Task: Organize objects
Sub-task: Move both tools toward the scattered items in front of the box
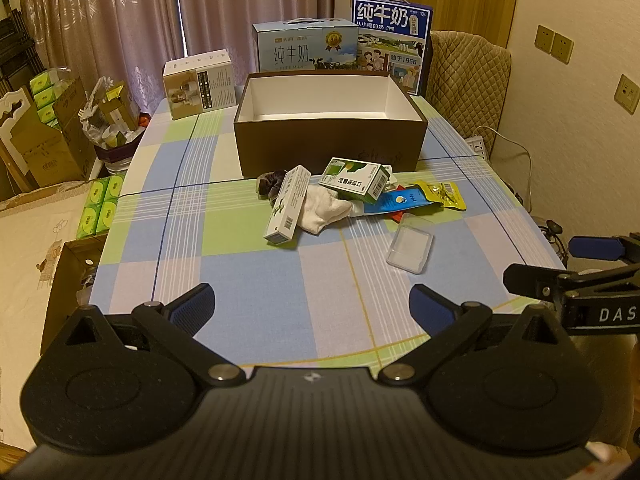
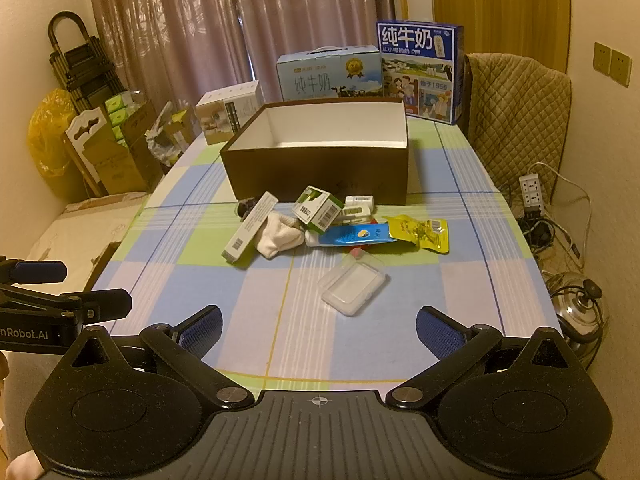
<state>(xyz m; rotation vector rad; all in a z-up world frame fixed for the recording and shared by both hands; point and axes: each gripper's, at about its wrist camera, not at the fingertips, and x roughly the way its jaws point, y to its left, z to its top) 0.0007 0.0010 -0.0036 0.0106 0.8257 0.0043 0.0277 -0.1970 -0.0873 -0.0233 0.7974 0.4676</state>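
Note:
An open brown box (image 1: pixel 328 148) (image 2: pixel 316 172) with a white inside stands mid-table, nothing visible in it. In front of it lies a heap: a long white carton (image 1: pixel 288 204) (image 2: pixel 250 228), a green-and-white carton (image 1: pixel 356 180) (image 2: pixel 318 208), a white sock (image 1: pixel 326 210) (image 2: pixel 278 236), a blue tube (image 1: pixel 394 202) (image 2: pixel 352 236), a yellow packet (image 1: pixel 442 196) (image 2: pixel 420 232) and a dark scrunchie (image 1: pixel 270 184). A clear plastic case (image 1: pixel 411 249) (image 2: pixel 354 282) lies nearer. My left gripper (image 1: pixel 312 308) and right gripper (image 2: pixel 318 330) hover open over the near table edge, holding nothing.
Two milk cartons (image 1: pixel 306 46) (image 1: pixel 392 44) and a small white appliance box (image 1: pixel 199 84) stand behind the brown box. A quilted chair (image 2: pixel 516 120) and a power strip (image 2: pixel 532 192) are on the right. Cardboard boxes and tissue packs (image 1: pixel 100 206) crowd the left floor.

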